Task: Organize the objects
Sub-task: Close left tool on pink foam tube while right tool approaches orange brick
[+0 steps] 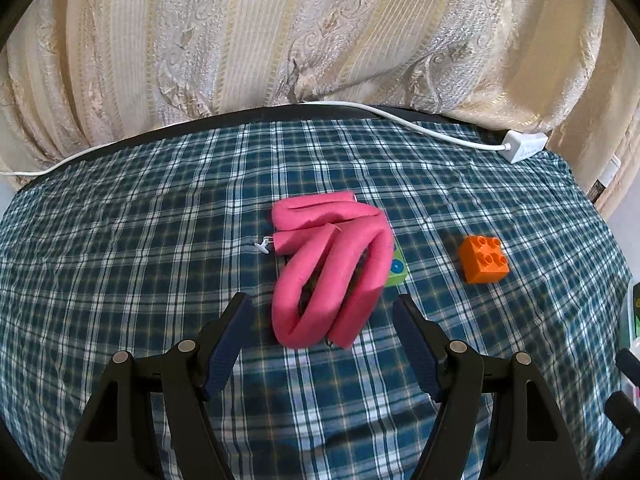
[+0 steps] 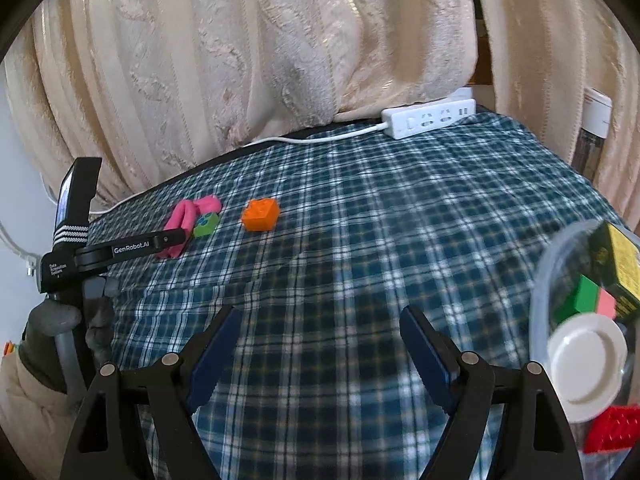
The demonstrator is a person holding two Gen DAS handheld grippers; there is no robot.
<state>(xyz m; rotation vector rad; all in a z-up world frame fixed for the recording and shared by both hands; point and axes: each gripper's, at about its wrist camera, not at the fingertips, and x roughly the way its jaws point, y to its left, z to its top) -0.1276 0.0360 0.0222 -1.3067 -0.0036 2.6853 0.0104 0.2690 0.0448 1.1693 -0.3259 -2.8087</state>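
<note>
Hovering left hand-held gripper (image 1: pixel 322 308): released, jaws spread, just short of the pink foam roll (image 1: pixel 332 268).
Right hand-held gripper (image 2: pixel 318 320): released, holding nothing.
Pink foam roll: on the plaid surface (image 1: pixel 140 220), overlapping the green block (image 1: pixel 396 268).
Orange brick (image 1: pixel 483 259): right of roll, apart.
Clear container (image 2: pixel 540 280): far right, holding blocks.

A room in a home: a tabletop covered with a blue-and-white checked cloth (image 1: pixel 160 208) stands against heavy cream curtains (image 1: pixel 280 32) with a woven floral pattern. A white power strip (image 2: pixel 430 118) and its cable lie along the back edge, and toy building bricks (image 1: pixel 483 259) sit on the cloth.
</note>
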